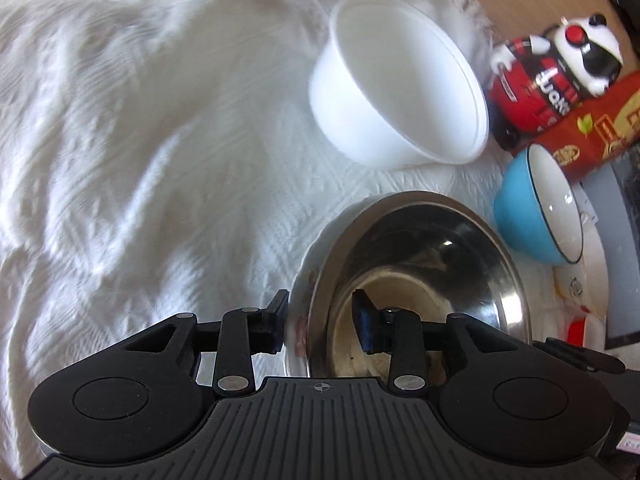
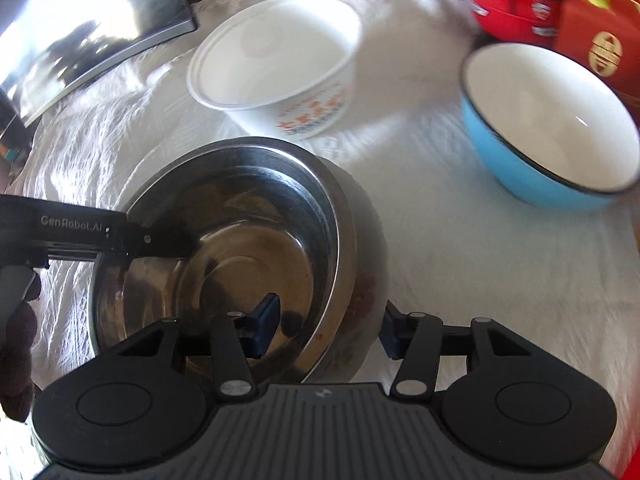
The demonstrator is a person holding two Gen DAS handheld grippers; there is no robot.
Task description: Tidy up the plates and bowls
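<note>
Jaws of both grippers straddle opposite sides of the nested bowls: on each, one finger is inside the steel bowl (image 2: 224, 240) and one outside the white dish (image 2: 366, 280) beneath it. The left gripper (image 1: 322, 322) appears clamped on the rim; whether the right gripper (image 2: 328, 332) presses the wall cannot be determined.

The white tablecloth (image 1: 120, 140) carries all items. The steel bowl sits inside the white dish. Beyond it stands a white plastic bowl (image 2: 276, 64), apart from the stack. A blue bowl (image 2: 548, 128) with a white interior stands well apart, near a red box (image 2: 600, 20).
</note>
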